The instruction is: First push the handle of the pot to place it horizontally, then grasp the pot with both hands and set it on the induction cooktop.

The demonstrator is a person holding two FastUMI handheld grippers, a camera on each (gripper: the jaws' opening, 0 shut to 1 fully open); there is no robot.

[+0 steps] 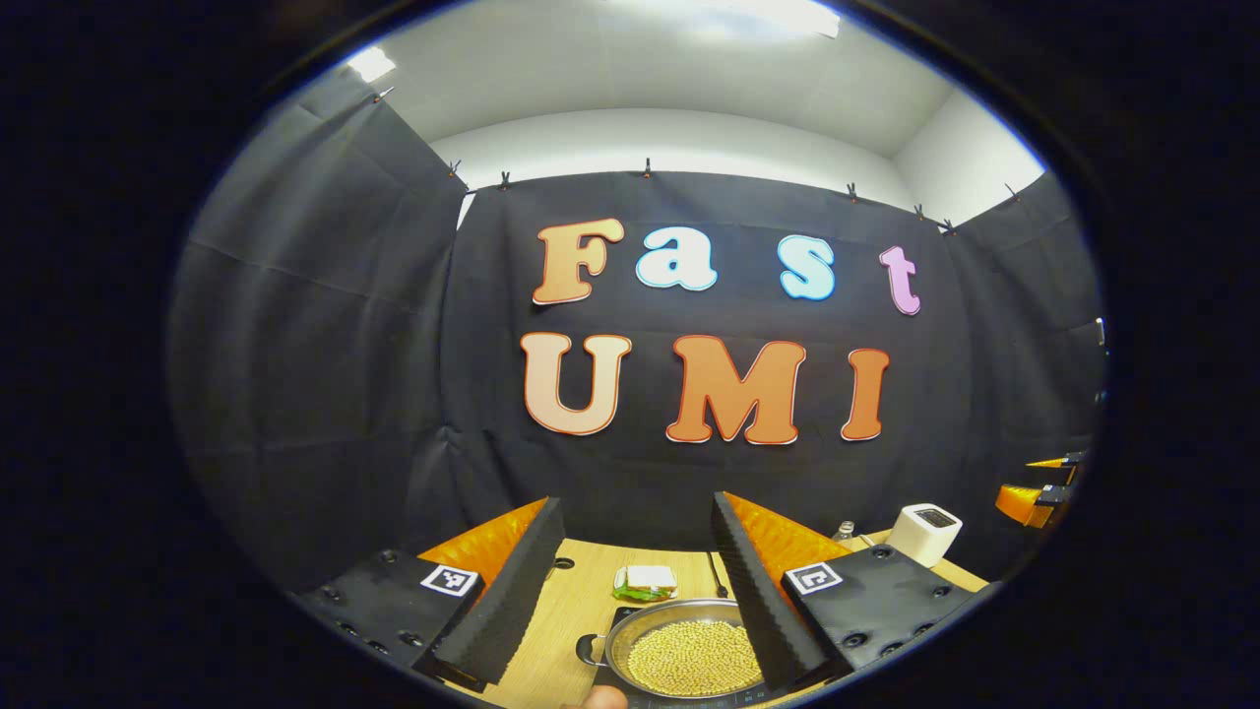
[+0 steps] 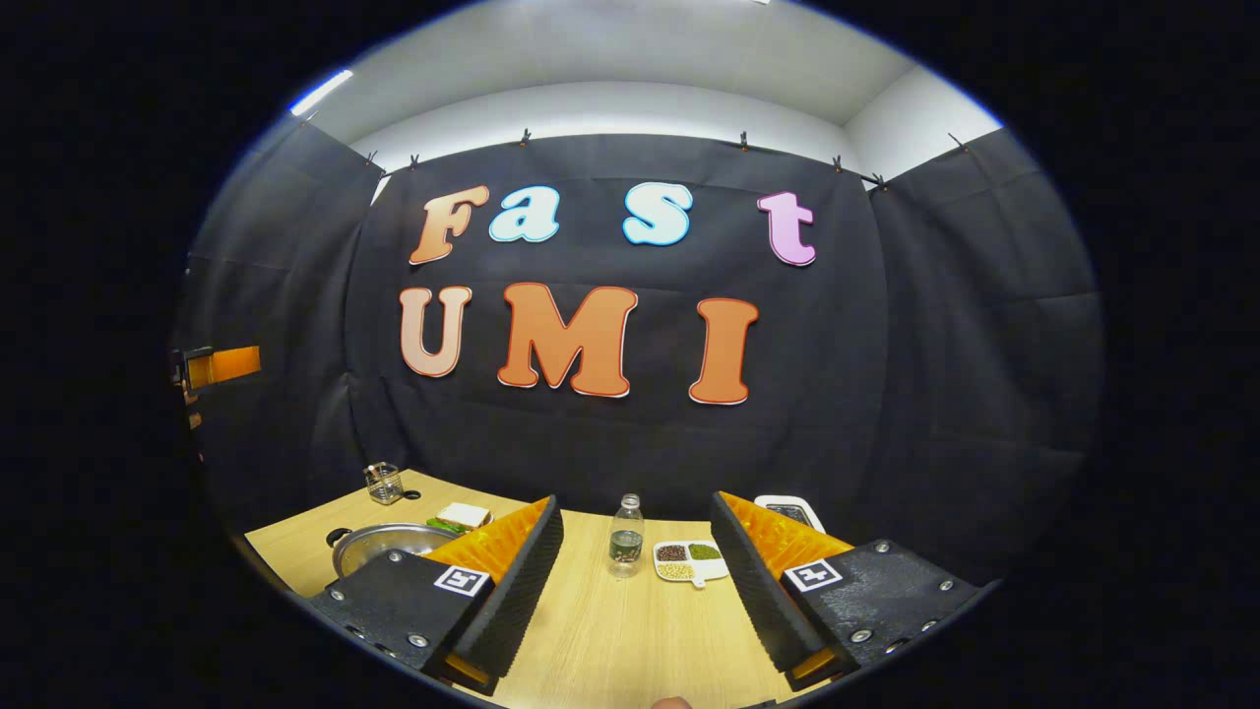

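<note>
In the left gripper view a steel pot [image 1: 689, 650] full of pale beans sits on a dark cooktop [image 1: 624, 618], low between my fingers. A small loop handle [image 1: 589, 650] sticks out on its left, and a thin dark rod [image 1: 716, 576] rises behind its far rim. My left gripper [image 1: 635, 504] hangs open above and in front of the pot, touching nothing. In the right gripper view the pot [image 2: 389, 544] stands at the left, half hidden by my finger. My right gripper [image 2: 635, 500] is open over bare table, well to the pot's right.
A sandwich [image 1: 645, 581] lies behind the pot and a white box [image 1: 925, 532] stands at the right. In the right gripper view a small bottle [image 2: 625, 537], a divided dish of beans [image 2: 689, 561], a white device [image 2: 792, 512] and a glass jar [image 2: 384, 483] stand on the wooden table [image 2: 610, 630].
</note>
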